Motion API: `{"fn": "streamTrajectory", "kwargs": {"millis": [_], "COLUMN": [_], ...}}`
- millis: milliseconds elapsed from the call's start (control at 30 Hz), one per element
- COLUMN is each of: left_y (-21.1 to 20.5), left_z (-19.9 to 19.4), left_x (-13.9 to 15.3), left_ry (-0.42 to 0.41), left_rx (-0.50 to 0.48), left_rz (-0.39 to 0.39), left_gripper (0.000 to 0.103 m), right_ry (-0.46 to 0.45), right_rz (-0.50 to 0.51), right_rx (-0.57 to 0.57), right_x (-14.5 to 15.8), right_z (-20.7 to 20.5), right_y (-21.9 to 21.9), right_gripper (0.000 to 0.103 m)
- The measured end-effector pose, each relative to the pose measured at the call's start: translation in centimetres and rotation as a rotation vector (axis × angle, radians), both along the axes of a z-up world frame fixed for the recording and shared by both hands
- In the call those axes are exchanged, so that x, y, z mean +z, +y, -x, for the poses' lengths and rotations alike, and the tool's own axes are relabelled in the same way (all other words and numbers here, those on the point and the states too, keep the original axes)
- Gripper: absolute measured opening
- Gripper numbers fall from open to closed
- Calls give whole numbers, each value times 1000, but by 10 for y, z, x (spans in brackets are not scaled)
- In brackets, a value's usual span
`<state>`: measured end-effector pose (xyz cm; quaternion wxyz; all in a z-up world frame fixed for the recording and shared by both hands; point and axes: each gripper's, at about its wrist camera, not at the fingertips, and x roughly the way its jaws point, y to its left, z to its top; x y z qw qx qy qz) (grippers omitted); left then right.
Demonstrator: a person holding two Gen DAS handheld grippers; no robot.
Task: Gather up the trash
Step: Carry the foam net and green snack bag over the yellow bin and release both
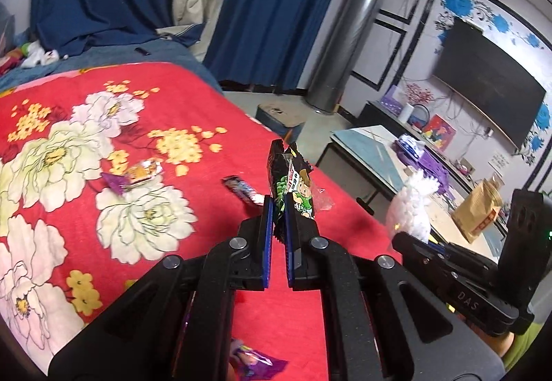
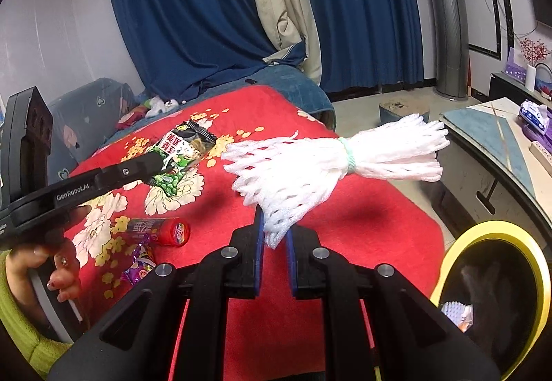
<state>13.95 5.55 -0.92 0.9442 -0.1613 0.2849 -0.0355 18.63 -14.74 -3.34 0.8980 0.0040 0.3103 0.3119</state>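
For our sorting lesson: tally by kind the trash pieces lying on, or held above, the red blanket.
Snack packet: 1
Foam net: 1
Candy tube: 1
Purple wrappers: 2
Clear plastic scrap: 1
Total: 6

Glossy foil snack wrapper (image 1: 293, 184); white foam net (image 2: 310, 167); plush red blanket (image 1: 86, 139)

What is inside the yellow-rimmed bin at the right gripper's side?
In the yellow-rimmed bin, one crumpled wrapper shows near the rim. Its dark interior hides the rest, and the frame crops it.
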Motion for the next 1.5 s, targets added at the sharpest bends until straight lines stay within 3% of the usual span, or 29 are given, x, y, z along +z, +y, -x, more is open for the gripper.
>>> {"fn": "streamTrajectory", "kwargs": {"millis": [833, 1500], "left_y": [-68, -128], "left_z": [7, 1], "left_x": [0, -11], "left_ry": [-38, -28], "left_rx": [-174, -311], "left_rz": [-52, -94], "left_gripper": [3, 3], "right_ry": [-26, 25], "right_rz": [24, 18], "right_rx": [-117, -207], "right_x": [5, -1], "right_z": [14, 15], "right_y": [-75, -127], "right_gripper": [11, 11]}}
